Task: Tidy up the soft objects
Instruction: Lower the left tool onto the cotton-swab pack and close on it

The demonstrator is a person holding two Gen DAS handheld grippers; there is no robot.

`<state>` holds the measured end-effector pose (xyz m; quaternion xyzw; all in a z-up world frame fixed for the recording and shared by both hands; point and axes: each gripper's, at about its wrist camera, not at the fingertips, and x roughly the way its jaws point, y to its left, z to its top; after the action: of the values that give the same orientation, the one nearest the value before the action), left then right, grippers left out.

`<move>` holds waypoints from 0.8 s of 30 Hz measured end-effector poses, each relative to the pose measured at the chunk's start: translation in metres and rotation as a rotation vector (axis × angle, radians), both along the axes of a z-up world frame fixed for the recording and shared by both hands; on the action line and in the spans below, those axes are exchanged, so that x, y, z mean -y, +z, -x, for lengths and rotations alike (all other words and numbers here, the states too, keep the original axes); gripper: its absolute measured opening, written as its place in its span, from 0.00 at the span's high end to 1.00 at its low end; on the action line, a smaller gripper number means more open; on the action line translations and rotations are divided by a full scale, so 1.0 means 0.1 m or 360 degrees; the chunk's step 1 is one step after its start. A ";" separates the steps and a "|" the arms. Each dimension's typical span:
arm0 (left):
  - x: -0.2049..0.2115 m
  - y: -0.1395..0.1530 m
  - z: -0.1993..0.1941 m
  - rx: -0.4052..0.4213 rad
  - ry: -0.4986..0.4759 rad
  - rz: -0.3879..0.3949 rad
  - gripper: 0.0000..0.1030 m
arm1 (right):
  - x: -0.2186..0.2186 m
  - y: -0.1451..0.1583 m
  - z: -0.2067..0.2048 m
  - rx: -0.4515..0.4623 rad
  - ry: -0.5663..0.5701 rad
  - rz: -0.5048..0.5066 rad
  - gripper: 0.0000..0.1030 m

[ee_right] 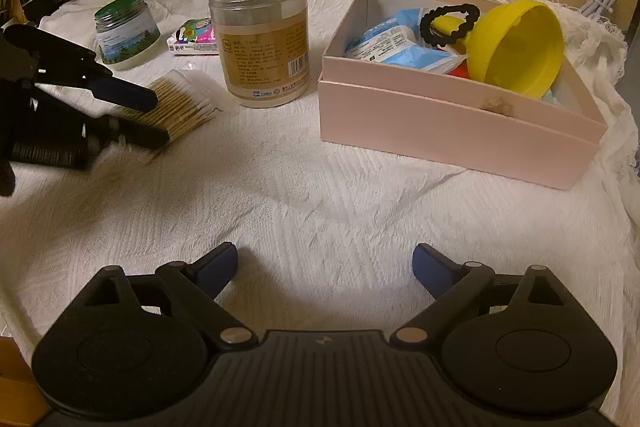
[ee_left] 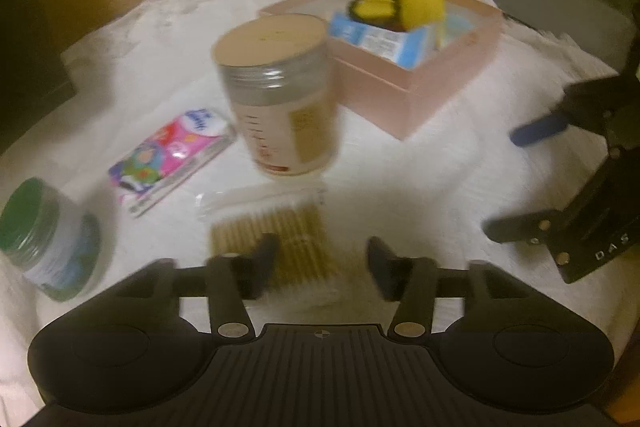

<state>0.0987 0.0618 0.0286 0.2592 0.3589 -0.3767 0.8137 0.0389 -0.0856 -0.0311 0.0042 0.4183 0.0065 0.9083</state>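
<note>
White textured cloth across frame; pink box upper right. Left gripper parted around cotton swab pack, lower centre, not closed. Right gripper wide open, empty.

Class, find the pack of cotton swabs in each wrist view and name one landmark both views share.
Left wrist: pack of cotton swabs lies low centre, just beyond the open left gripper.
Right wrist: it lies at middle left, under the left gripper's fingers.
Shared landmark: the pink box.

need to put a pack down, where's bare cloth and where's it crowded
Bare cloth lies in front of the pink box, out to the right gripper. It is crowded at the left: swabs, tall jar, tissue pack and small jar cluster by the left gripper.
</note>
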 end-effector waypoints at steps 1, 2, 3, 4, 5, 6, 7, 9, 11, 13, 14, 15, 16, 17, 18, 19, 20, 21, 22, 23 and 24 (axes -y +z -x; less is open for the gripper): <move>0.02 -0.01 0.02 0.0001 -0.0004 -0.0002 0.34 | 0.00 0.00 0.00 0.0001 -0.0001 0.0000 0.07; 0.03 -0.02 0.03 -0.0001 -0.0008 0.0001 0.29 | 0.00 0.00 0.00 0.0002 0.0001 0.0000 0.07; 0.04 -0.03 0.04 -0.0003 -0.0006 0.0006 0.27 | -0.01 0.00 0.01 0.0002 0.0001 0.0000 0.07; 0.05 -0.04 0.05 -0.0001 -0.0005 0.0009 0.24 | -0.01 0.00 0.01 0.0003 -0.0001 0.0000 0.06; 0.05 -0.05 0.06 0.0003 -0.0001 0.0015 0.23 | -0.01 0.00 0.01 0.0004 -0.0001 0.0000 0.06; 0.04 -0.05 0.07 0.0008 0.0007 0.0027 0.23 | -0.01 0.00 0.01 0.0004 0.0001 -0.0001 0.05; 0.03 -0.05 0.06 0.0004 0.0019 0.0048 0.24 | -0.01 0.00 0.01 0.0005 0.0002 0.0000 0.05; -0.07 0.01 0.06 -0.0012 0.0065 0.0130 0.28 | -0.02 -0.01 0.01 0.0004 0.0006 -0.0002 0.03; -0.19 0.09 0.06 0.0042 0.0119 0.0211 0.29 | -0.03 -0.01 0.01 -0.0003 0.0019 -0.0004 0.01; -0.33 0.15 0.02 0.0092 0.0207 0.0255 0.29 | -0.03 -0.01 0.01 -0.0003 0.0022 -0.0003 0.00; -0.39 0.15 -0.02 0.0085 0.0254 0.0260 0.29 | -0.03 -0.02 0.01 -0.0002 0.0020 -0.0003 0.00; -0.44 0.13 -0.08 0.0054 0.0303 0.0249 0.29 | -0.03 -0.02 0.01 0.0002 0.0018 -0.0003 0.00; -0.46 0.11 -0.13 0.0026 0.0337 0.0237 0.29 | -0.03 -0.02 0.01 0.0007 0.0018 -0.0004 0.00; -0.47 0.10 -0.16 0.0005 0.0361 0.0234 0.29 | -0.03 -0.02 0.01 0.0010 0.0018 -0.0003 0.00; -0.47 0.09 -0.19 -0.0020 0.0374 0.0249 0.29 | -0.03 -0.02 0.02 0.0013 0.0018 -0.0003 0.00; -0.46 0.08 -0.21 -0.0050 0.0379 0.0274 0.29 | -0.03 -0.03 0.02 0.0016 0.0019 -0.0003 0.00; -0.44 0.07 -0.24 -0.0088 0.0378 0.0305 0.29 | -0.03 -0.03 0.02 0.0019 0.0018 -0.0003 0.00; -0.40 0.05 -0.25 -0.0113 0.0376 0.0320 0.29 | -0.03 -0.03 0.03 0.0022 0.0017 -0.0003 0.00; -0.36 0.03 -0.25 -0.0129 0.0373 0.0310 0.29 | -0.03 -0.03 0.03 0.0024 0.0015 -0.0003 0.00; -0.30 0.00 -0.27 -0.0126 0.0368 0.0279 0.27 | -0.04 -0.03 0.03 0.0024 0.0014 -0.0002 0.00; -0.22 -0.04 -0.25 -0.0088 0.0356 0.0229 0.26 | -0.04 -0.03 0.03 0.0025 0.0013 -0.0002 0.00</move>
<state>0.1239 0.0843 0.0246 0.1481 0.3799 -0.3155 0.8569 0.0363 -0.0820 -0.0340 0.0031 0.4112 0.0107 0.9115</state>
